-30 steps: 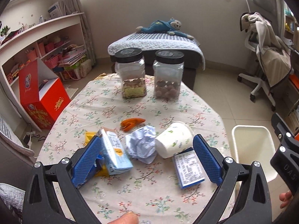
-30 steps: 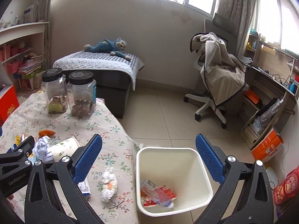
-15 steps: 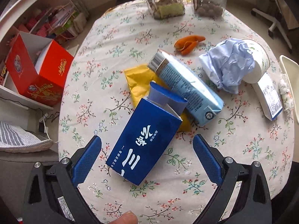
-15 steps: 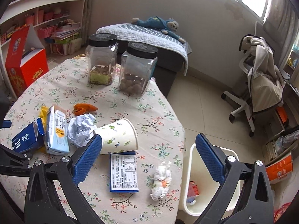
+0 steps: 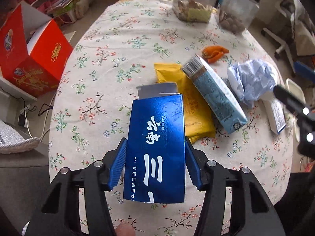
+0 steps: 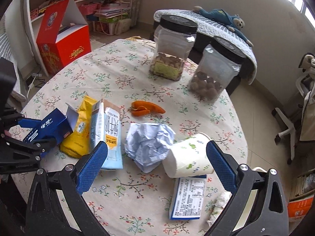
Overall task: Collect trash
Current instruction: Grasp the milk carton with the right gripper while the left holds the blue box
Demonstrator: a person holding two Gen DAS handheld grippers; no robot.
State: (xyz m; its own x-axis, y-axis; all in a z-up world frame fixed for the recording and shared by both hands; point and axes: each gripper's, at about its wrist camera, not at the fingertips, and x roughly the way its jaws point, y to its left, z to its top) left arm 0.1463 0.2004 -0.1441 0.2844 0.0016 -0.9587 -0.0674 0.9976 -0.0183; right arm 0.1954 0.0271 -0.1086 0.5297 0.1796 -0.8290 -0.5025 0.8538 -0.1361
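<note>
Gripping glossy blue carton (image 5: pixel 155 147), ribbed tongs (image 5: pixel 155 166)

The blue box (image 5: pixel 155 147) hides the table (image 5: pixel 110 45) beneath it.

Soft daylight; fisheye-bent, blurred edges

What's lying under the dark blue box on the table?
A yellow snack packet lies partly under the dark blue box, beside the floral tablecloth. The box hides the rest of the packet. The left claw has just been closing on the box.
</note>
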